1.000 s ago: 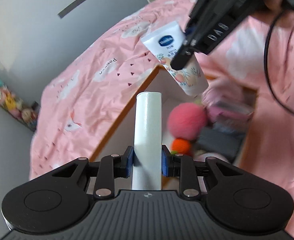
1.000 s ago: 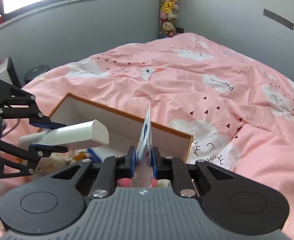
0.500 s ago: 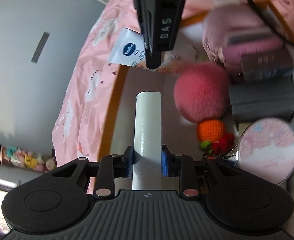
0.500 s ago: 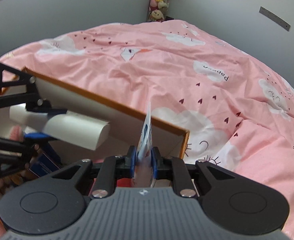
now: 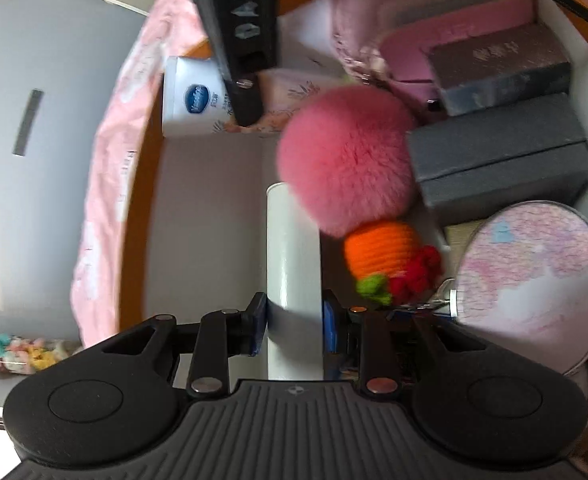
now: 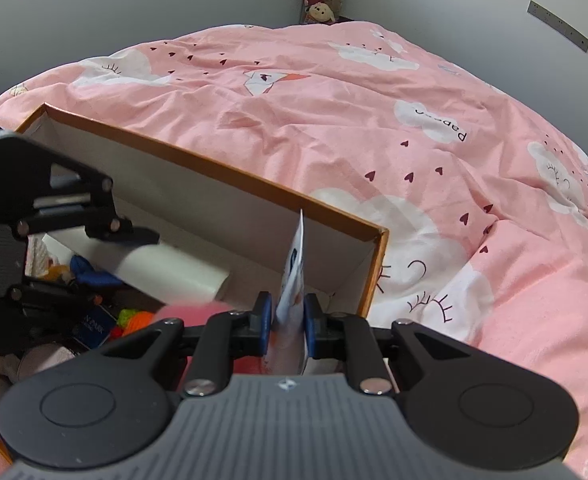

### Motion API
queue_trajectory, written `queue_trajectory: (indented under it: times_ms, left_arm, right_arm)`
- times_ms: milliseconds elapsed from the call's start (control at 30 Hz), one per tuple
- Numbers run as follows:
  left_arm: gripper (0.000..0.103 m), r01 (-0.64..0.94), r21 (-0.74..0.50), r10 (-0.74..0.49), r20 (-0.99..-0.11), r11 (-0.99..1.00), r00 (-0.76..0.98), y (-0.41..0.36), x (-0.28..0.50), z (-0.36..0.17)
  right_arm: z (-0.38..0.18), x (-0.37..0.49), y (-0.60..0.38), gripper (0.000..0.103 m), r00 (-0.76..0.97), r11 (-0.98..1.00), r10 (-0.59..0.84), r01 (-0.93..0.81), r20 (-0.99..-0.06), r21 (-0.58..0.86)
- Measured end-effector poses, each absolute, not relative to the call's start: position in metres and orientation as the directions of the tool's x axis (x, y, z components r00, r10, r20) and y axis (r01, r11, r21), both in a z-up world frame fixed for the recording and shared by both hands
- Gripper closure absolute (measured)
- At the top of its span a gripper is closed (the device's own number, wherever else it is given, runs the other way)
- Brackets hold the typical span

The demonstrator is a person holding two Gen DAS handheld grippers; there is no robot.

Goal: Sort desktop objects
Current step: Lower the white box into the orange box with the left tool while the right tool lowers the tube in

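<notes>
My left gripper [image 5: 294,322] is shut on a plain white tube [image 5: 292,256] and holds it low inside the orange-rimmed cardboard box [image 5: 142,184], beside a pink pompom [image 5: 345,160]. The tube also shows in the right wrist view [image 6: 174,276]. My right gripper [image 6: 288,318] is shut on a white Vaseline hand-cream tube [image 6: 294,280], seen edge-on above the box's near corner [image 6: 377,264]. In the left wrist view that cream tube [image 5: 194,104] hangs at the box's far end, under the right gripper's finger [image 5: 246,92].
The box holds an orange crochet carrot [image 5: 381,256], a round pink mirror [image 5: 533,280], two grey cases [image 5: 497,160], a pink pouch [image 5: 433,20]. The box sits on a pink quilted bed [image 6: 413,120]. Grey walls surround it.
Both grippers have gone down into the box. The white tube now lies lower beside the pompom. The cream tube has dropped toward the box's far end.
</notes>
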State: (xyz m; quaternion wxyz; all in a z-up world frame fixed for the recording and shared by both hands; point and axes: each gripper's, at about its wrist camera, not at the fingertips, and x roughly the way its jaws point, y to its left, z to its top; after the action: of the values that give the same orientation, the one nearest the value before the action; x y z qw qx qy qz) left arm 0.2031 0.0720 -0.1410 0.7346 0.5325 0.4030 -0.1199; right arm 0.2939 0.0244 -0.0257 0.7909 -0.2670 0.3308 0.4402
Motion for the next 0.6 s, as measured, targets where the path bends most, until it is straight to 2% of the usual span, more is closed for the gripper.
queue_trajectory:
  times_ms: [333,400,600]
  left_arm:
    - [0.07,0.618,0.678,0.264,-0.73,0.399,0.63,0.074,0.196,-0.14]
    - [0.07,0.622,0.673,0.258,-0.734,0.401,0.628,0.076,0.193,-0.135]
    - [0.069,0.611,0.59,0.201,-0.785,0.527,0.586,0.095,0.186,-0.11]
  right_arm:
    - [-0.017,0.294,0.02,0.085,0.387,0.473,0.523,-0.873,-0.759,-0.12]
    - [-0.017,0.294,0.019,0.092,0.373,0.467,0.521,-0.877,-0.767,-0.109]
    - [-0.014,0.291,0.015,0.092,0.351,0.454,0.504,-0.885,-0.789,-0.104]
